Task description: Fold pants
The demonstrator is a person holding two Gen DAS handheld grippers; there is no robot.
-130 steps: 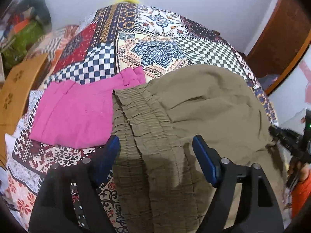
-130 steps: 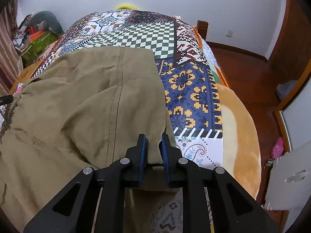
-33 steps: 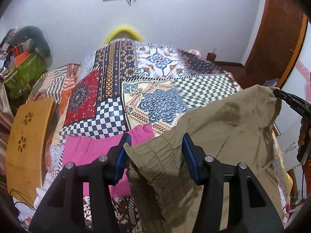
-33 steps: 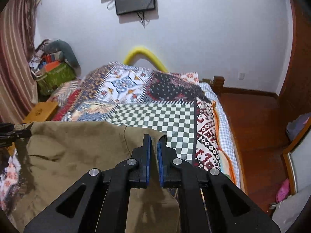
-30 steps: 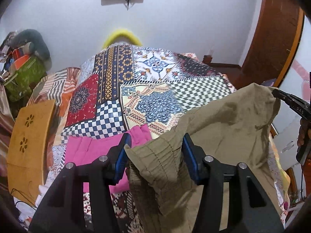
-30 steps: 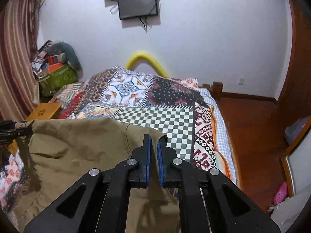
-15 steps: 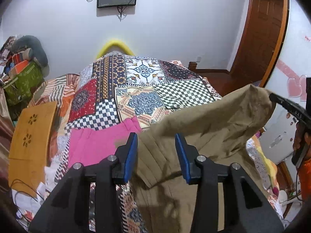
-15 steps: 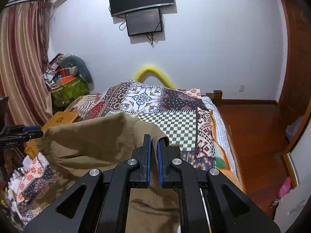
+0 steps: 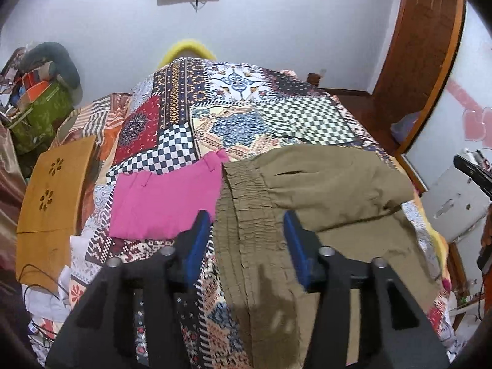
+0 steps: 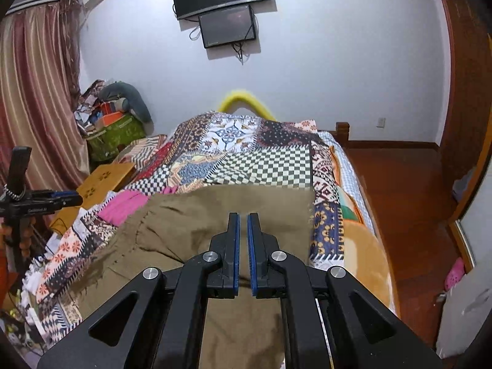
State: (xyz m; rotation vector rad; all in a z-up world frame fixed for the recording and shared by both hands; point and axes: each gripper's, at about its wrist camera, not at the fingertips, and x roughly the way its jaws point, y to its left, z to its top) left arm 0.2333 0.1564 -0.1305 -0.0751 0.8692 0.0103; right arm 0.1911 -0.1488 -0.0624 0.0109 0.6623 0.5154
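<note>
Patchwork bedspread [image 9: 240, 117] fills mid-frame. Olive pants [image 9: 323, 203] lie folded across its lower centre, beside a pink garment [image 9: 163, 203] at left. Left gripper [image 9: 247, 236]: jaws opening, above the elastic waistband. Right gripper [image 10: 243, 240]: jaws together, no cloth visibly pinched.

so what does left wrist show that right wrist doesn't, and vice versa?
Left wrist only: the olive pants' elastic waistband between the opening jaws of the left tool, untouched, and the whole folded pink garment.
Right wrist only: the striped curtain, the wood floor, and the right tool, shut with nothing gripped.
Both: the olive pants lying on the patchwork bedspread and the wall screen.
</note>
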